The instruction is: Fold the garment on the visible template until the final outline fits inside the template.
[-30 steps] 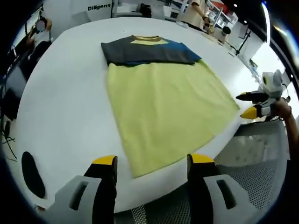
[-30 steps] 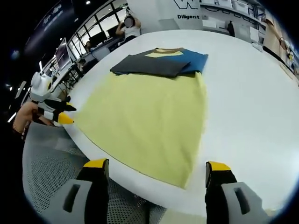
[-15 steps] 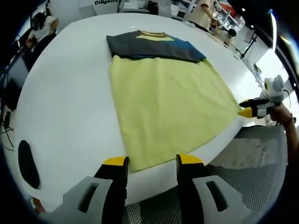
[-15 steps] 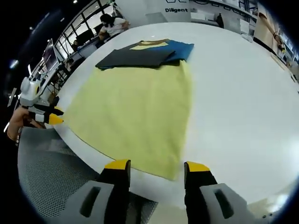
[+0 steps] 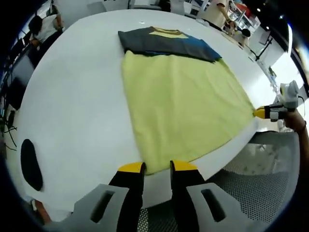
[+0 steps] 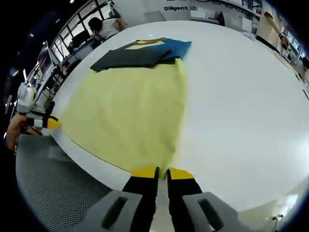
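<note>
A yellow garment (image 5: 183, 96) (image 6: 125, 106) lies flat on the white table (image 5: 72, 96) (image 6: 241, 96). Its dark grey and blue sleeves (image 5: 166, 43) (image 6: 140, 53) are folded across the top, by the collar. My left gripper (image 5: 157, 166) is at one near hem corner, jaws drawn close on the cloth edge. My right gripper (image 6: 162, 172) is shut on the other near hem corner. Each gripper also shows in the other's view, at the table edge: the right gripper (image 5: 260, 113) and the left gripper (image 6: 50, 122), each held in a hand.
The table's rounded near edge runs just under the hem, with a grey perforated surface (image 5: 251, 183) (image 6: 53, 193) below it. A dark oval mark (image 5: 31, 164) sits on the table to the left. People (image 5: 41, 26) (image 6: 104, 26) and desks stand beyond the far side.
Both pairs of jaws have narrowed from wide open to nearly together. Both grippers have come forward onto the near hem corners.
</note>
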